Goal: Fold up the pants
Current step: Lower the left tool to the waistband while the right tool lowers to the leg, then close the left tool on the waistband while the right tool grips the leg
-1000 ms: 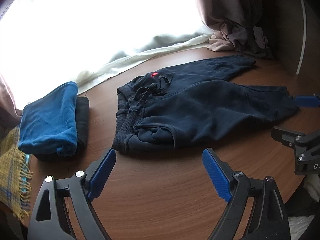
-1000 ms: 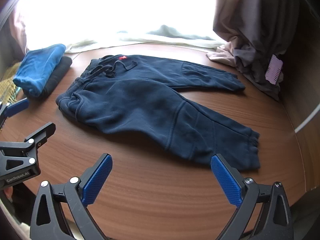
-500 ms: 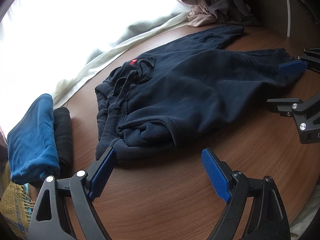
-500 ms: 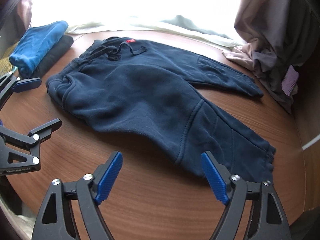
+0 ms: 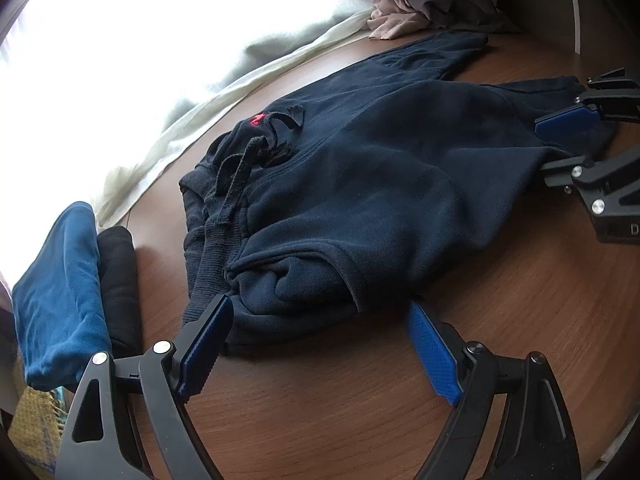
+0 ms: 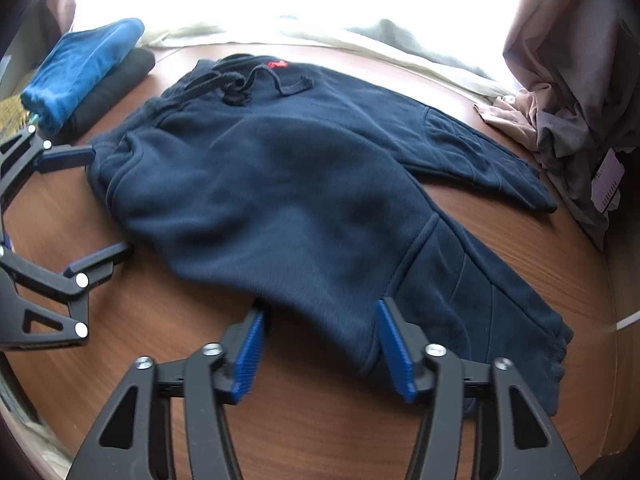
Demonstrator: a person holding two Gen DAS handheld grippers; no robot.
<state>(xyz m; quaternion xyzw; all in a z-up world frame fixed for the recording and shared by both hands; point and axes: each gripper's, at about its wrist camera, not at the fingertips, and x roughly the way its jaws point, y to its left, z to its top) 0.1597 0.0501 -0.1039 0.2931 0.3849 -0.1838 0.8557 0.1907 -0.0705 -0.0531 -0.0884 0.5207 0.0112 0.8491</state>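
Two grippers tilt steeply down over navy pants (image 6: 280, 200) lying flat on the round wooden table (image 5: 360, 408). Left gripper (image 5: 320, 344) gapes wide at the waistband corner. Right gripper (image 6: 318, 346), jaws just narrowing, straddles the near leg's edge without pinching it

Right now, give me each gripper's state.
Left gripper: open, at the pants' waistband, gripping nothing.
Right gripper: open, jaws just been closing around the leg's edge, not yet pinched.
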